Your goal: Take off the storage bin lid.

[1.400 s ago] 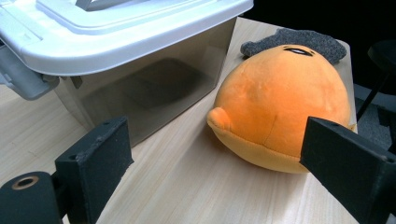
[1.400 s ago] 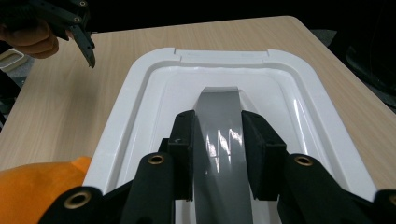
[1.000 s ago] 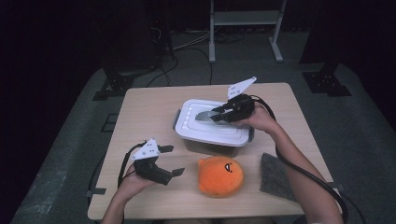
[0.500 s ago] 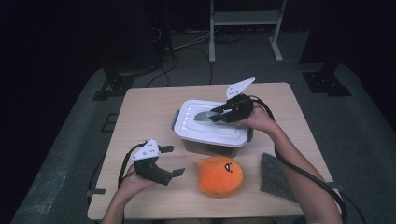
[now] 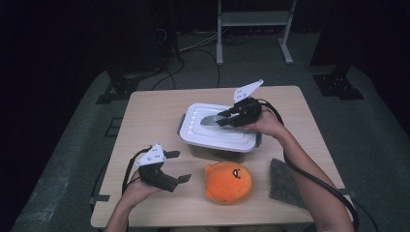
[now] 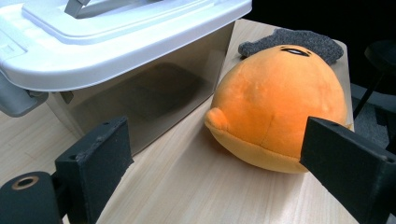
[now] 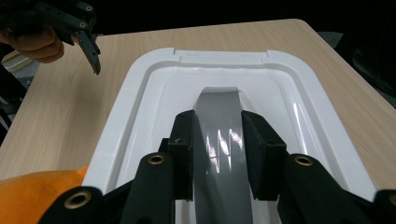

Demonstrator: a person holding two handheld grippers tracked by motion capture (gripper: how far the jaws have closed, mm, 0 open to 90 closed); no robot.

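Note:
A clear plastic box [image 5: 220,151] with a white lid [image 5: 206,134] stands mid-table. My right gripper [image 5: 223,120] reaches over it from the right, shut on the lid's grey handle [image 7: 224,135], whose strip runs between the jaws in the right gripper view. The lid [image 7: 135,107] lies flat on the box. An orange plush toy [image 5: 228,182] rests in front of the box. My left gripper [image 5: 179,166] hovers open just left of the plush, nothing between its fingers; in the left gripper view the plush [image 6: 275,102] and the box wall [image 6: 140,93] lie ahead.
A grey felt cloth [image 5: 284,181] lies at the front right of the wooden table [image 5: 150,116]. A grey latch [image 6: 16,100] hangs at the box's end. Bare tabletop stretches left of the box. A metal stand and cables sit on the floor beyond.

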